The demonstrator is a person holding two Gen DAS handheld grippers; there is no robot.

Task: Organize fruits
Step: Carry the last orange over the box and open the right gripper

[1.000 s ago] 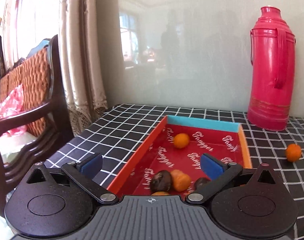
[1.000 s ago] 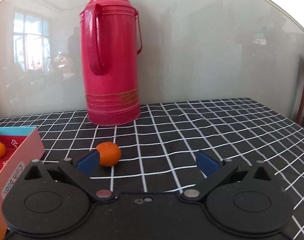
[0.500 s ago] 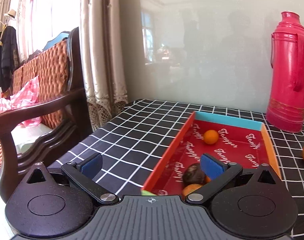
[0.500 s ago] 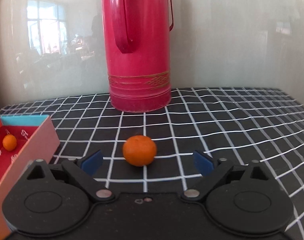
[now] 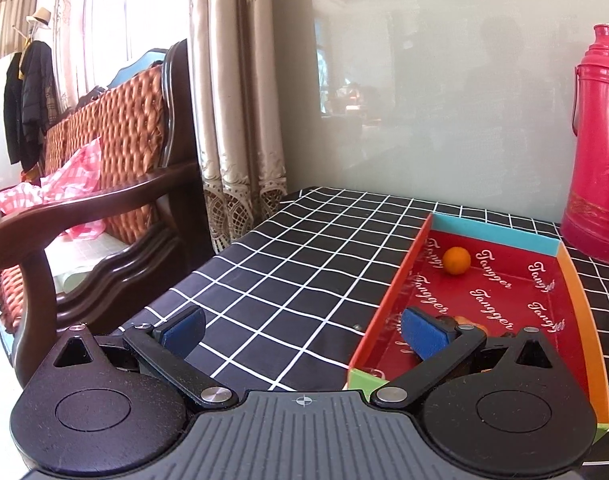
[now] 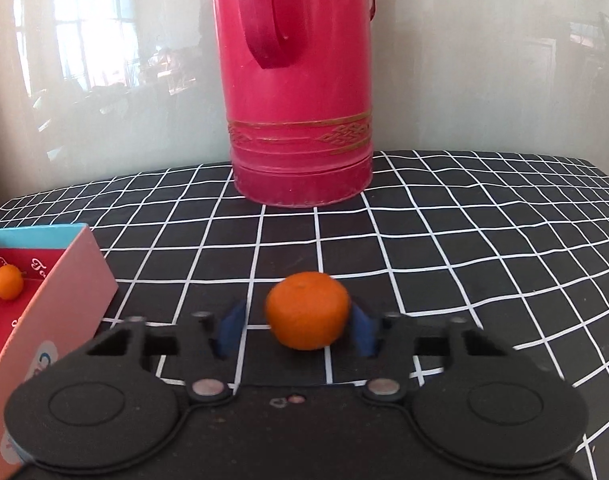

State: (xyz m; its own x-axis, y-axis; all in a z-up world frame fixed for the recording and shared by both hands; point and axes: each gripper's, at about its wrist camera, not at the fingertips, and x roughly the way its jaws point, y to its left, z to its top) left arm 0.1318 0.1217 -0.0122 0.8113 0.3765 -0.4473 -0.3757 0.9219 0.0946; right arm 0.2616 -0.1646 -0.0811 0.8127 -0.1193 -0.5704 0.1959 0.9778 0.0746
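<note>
An orange tangerine [image 6: 307, 310] lies on the black checked tablecloth between the blue pads of my right gripper [image 6: 296, 330]. The right pad touches it; a small gap shows at the left pad. The jaws are blurred and much narrower than before. A red cardboard tray [image 5: 580, 304] holds a small orange fruit [image 5: 456, 261] at its far end; the fruit also shows in the right wrist view [image 6: 8, 281]. More fruit lies half hidden behind the right finger of my left gripper [image 5: 302, 330], which is open and empty over the tray's near left corner.
A tall red thermos [image 6: 300, 80] stands behind the tangerine, near the wall; it shows at the right edge of the left wrist view [image 5: 596, 152]. A wooden chair [image 5: 104, 184] with an orange cushion stands off the table's left edge. The tray wall [image 6: 52, 312] is left of the right gripper.
My right gripper moved forward around the tangerine and its jaws closed in on it. My left gripper swung left, so the tray now sits at its right.
</note>
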